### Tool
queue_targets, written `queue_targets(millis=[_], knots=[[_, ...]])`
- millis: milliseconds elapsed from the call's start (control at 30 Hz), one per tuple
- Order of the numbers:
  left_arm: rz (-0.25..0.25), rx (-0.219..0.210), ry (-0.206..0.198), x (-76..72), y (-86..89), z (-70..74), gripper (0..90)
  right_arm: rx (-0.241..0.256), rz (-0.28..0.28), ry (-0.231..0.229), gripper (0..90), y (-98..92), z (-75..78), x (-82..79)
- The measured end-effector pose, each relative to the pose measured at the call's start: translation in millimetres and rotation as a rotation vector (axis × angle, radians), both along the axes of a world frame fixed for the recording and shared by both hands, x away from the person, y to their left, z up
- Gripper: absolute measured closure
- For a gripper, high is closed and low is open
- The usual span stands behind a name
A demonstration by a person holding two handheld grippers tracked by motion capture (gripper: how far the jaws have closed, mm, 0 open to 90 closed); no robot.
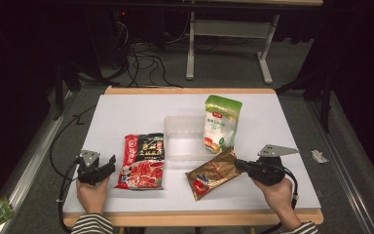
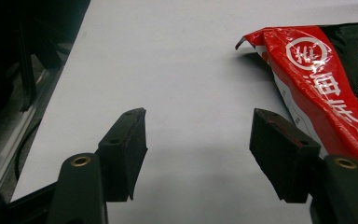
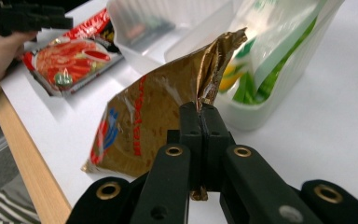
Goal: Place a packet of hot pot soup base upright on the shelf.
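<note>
Gold-brown pouch (image 3: 144, 126) sits pinched by its edge in the right claw (image 3: 200, 109); left claw (image 2: 198, 140) gapes empty.

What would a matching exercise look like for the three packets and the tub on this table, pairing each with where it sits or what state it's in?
Things:
1. gold packet
2. red packet
3. green pouch
4. tub

Places or states:
A. stands upright in the tub
B. lies flat near the open left gripper
C. pinched at its edge by the right gripper
D. clear, mid-table, holding one pouch

Pairs: 1-C, 2-B, 3-A, 4-D
</note>
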State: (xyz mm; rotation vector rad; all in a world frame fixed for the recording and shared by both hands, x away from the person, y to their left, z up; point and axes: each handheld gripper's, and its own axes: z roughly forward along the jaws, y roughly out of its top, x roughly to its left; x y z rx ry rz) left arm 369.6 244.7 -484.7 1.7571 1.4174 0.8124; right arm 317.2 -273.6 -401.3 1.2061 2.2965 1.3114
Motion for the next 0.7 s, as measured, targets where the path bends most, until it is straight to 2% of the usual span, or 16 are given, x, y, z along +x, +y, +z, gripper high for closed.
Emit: queue_targets(millis=[133, 333, 700], knots=[[0.001, -0.001, -0.001, 0.1, -0.1, -0.1, 36.8, -0.005, 0.013, -0.031, 90.0, -0.5, 13.1, -0.4], [-0.001, -0.001, 0.001, -0.1, 0.2, 0.1, 36.8, 0.0, 0.034, -0.045, 90.0, -1.0, 29.9, 0.9], [0.0, -0.007, 0.001, 0.1, 0.5, 0.0, 36.8, 0.032, 0.073, -0.035, 90.0, -2.2, 48.8, 3.8]])
